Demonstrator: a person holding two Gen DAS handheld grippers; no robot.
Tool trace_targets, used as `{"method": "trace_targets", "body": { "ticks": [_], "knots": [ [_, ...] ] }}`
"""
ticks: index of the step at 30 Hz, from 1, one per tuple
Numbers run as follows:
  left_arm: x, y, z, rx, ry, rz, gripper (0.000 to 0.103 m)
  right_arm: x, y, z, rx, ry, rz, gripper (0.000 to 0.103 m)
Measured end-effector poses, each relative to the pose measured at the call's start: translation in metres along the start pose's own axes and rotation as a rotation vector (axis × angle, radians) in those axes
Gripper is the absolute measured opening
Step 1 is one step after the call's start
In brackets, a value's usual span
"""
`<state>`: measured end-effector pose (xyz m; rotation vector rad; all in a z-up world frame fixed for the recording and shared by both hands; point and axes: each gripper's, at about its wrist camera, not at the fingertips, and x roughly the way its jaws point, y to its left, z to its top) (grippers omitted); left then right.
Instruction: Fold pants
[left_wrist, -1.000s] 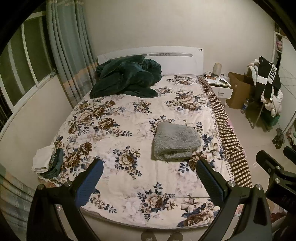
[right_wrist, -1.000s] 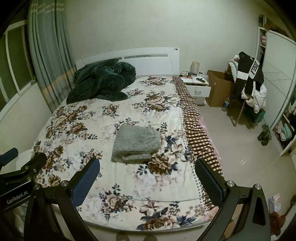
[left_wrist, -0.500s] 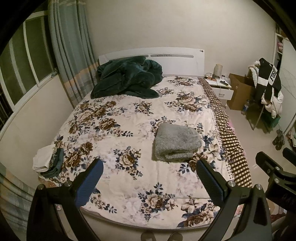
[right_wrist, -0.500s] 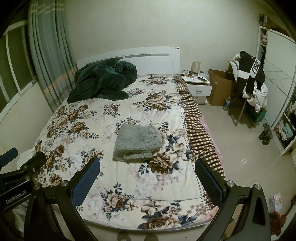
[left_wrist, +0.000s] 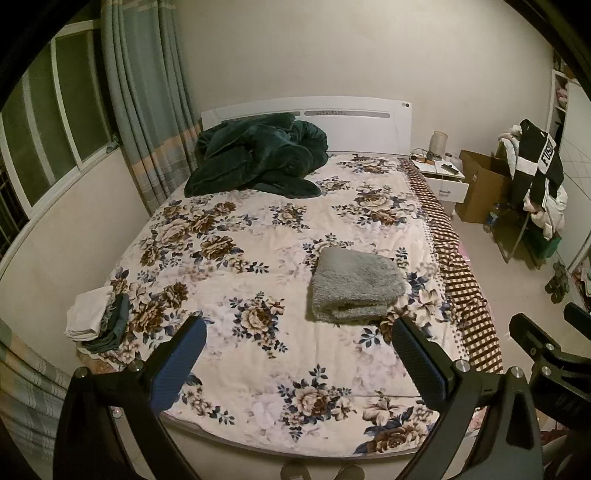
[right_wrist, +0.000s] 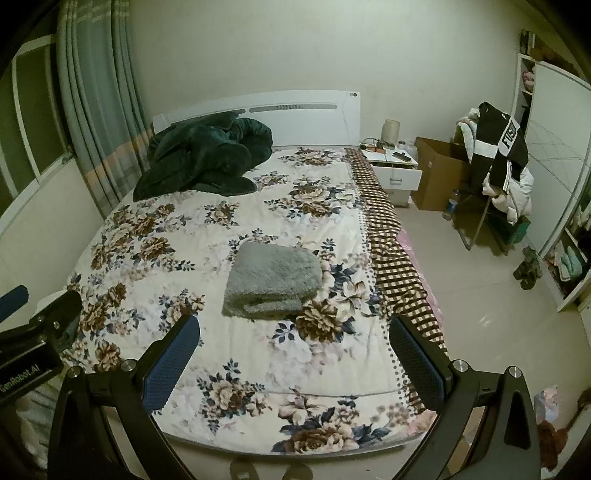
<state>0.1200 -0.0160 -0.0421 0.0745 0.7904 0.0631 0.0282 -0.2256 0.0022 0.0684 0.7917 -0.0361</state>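
The grey fleecy pants (left_wrist: 356, 288) lie folded into a compact rectangle on the floral bedspread (left_wrist: 258, 258), right of the bed's middle; they also show in the right wrist view (right_wrist: 272, 280). My left gripper (left_wrist: 299, 328) is open and empty, held back above the foot of the bed, well short of the pants. My right gripper (right_wrist: 293, 326) is open and empty too, at the same distance. Each gripper shows at the edge of the other's view.
A dark green blanket (left_wrist: 258, 162) is heaped at the headboard. A small stack of folded clothes (left_wrist: 98, 319) sits at the bed's left edge. A nightstand (right_wrist: 395, 170), a cardboard box (right_wrist: 437, 177) and a chair hung with clothes (right_wrist: 496, 162) stand on the right.
Both views have shifted slightly, as the grippers drift a little; the pants and everything on the bed stay put and both grippers stay open.
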Motion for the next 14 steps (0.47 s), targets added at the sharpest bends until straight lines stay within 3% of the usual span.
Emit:
{"method": "trace_targets", "body": {
  "ticks": [14],
  "knots": [
    [-0.0046,0.0044,-0.0018,-0.012,-0.007,0.006,0.102,0.0007,-0.0028,-0.0018,-0.004,0.000,-0.005,0.103]
  ]
}}
